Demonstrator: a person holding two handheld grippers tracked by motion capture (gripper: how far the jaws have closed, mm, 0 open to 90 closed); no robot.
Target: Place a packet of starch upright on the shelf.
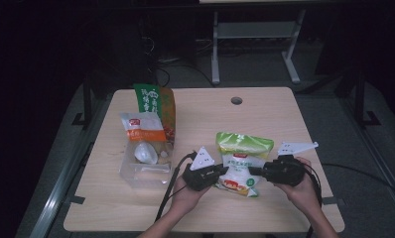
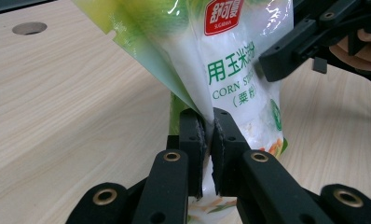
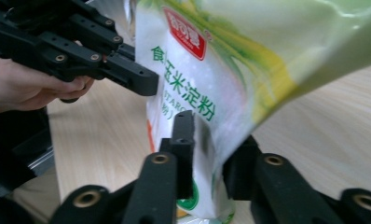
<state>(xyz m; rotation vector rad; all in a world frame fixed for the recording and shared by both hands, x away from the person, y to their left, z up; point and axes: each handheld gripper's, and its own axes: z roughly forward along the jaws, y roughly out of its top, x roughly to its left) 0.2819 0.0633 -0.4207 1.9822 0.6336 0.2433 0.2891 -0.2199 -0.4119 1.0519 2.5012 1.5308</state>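
Black jaws of my left gripper [image 2: 208,140] sit closest in the left gripper view, pressed together on the edge of the corn starch bag [image 2: 230,70], so that side is pinched tight. From the high view I see the same left gripper [image 1: 224,171] meeting the bag's left edge, held in the left hand [image 1: 188,193] that comes up from the bottom.

My right gripper [image 3: 211,154] looks different. In the right gripper view its two jaws stand either side of the bag [image 3: 230,70] with the film between them, but I see a gap at the right-hand jaw, so I read it as parted and not clamping. In the high view the right gripper [image 1: 254,171] sits just beside the bag's right edge, carried by the right hand [image 1: 299,191].

I find the corn starch bag [image 1: 241,161] toward the near right part of the wooden table [image 1: 265,119], between the two grippers; both gripper views show it tilted with the table surface visible beneath its upper part. Its green and white front with a red logo faces up.

Well apart to the left I see a clear plastic box [image 1: 145,166] with a small pale item inside. An orange and white packet [image 1: 142,128] leans at the box's far end, and a green and orange packet [image 1: 157,106] stands just behind it. A round hole [image 1: 236,100] marks the table's far side.
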